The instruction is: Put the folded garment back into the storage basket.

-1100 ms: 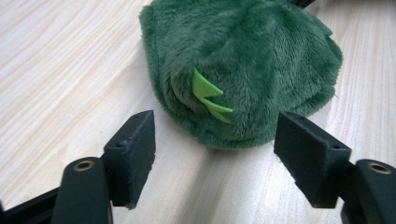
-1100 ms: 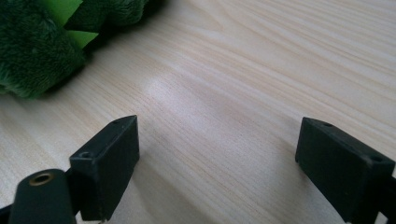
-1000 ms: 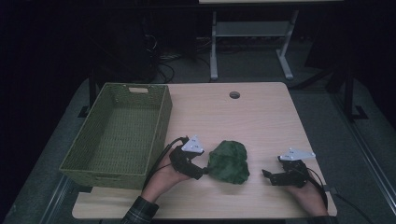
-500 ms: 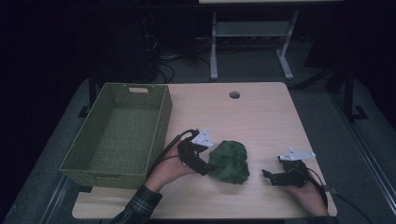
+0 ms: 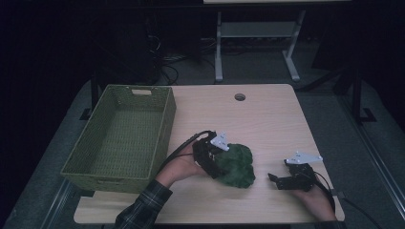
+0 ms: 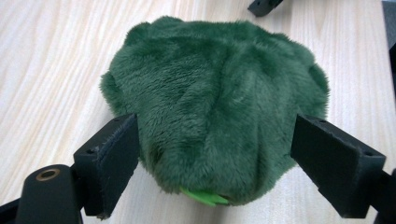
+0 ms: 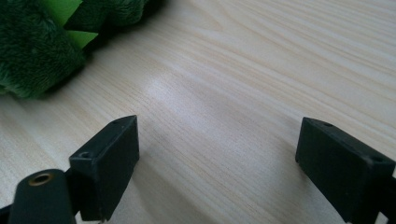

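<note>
Left gripper (image 6: 215,154) stands spread wide, its jaws having just been opening, with the dark green plush toy (image 6: 215,98) between them; whether the pads touch the fur, the left gripper view does not settle. A light green tab (image 6: 203,196) pokes out from under the toy's near edge. In the high view the left gripper (image 5: 217,164) sits at the toy's left side, held by a hand with a plaid sleeve (image 5: 143,210). The plush toy (image 5: 239,164) rests on the wooden tabletop (image 5: 267,119), right of the woven green basket (image 5: 162,124). Further right, the right gripper (image 5: 274,180) lies low over the tabletop, apart from the toy, its jaws spread over bare wood (image 7: 224,116) with nothing between them.
</note>
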Demonstrator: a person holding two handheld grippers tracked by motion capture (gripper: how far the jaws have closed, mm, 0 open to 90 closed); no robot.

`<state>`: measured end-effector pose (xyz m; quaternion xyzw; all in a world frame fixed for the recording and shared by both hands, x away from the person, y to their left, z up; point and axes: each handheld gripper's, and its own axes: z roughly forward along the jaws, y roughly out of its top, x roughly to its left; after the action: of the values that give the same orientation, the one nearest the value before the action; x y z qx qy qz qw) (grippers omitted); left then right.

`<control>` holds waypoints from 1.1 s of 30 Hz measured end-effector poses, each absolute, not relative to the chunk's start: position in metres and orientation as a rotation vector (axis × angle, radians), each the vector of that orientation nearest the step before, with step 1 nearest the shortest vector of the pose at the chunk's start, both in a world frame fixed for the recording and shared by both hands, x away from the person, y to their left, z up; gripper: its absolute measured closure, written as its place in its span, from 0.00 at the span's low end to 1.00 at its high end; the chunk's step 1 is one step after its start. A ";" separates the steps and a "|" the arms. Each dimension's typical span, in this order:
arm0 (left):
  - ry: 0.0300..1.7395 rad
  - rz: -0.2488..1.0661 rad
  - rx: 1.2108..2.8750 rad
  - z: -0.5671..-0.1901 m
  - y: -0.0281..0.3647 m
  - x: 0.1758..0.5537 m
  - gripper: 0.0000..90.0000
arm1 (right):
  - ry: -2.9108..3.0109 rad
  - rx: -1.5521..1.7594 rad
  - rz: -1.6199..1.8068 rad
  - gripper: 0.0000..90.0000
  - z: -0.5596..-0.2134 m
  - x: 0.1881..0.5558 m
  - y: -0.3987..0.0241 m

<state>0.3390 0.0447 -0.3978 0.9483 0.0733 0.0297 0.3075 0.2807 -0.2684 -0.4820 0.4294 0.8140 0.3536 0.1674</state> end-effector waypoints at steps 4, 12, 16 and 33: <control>0.168 0.059 2.550 -0.408 0.039 0.343 0.15 | 2.316 1.222 1.007 0.15 -0.482 0.281 -0.268; 0.147 0.032 2.608 -0.428 0.028 0.348 0.15 | 2.316 1.223 1.006 0.15 -0.482 0.281 -0.268; 0.134 0.023 2.620 -0.435 0.025 0.350 0.14 | 2.316 1.223 1.007 0.15 -0.482 0.281 -0.268; 0.102 0.056 2.705 -0.449 0.016 0.351 0.26 | 2.314 1.222 1.006 0.15 -0.482 0.281 -0.268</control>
<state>0.3512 0.0161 -0.4487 0.9756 0.0366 0.0202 0.2154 0.2808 -0.2683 -0.4821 0.4297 0.8136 0.3536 0.1684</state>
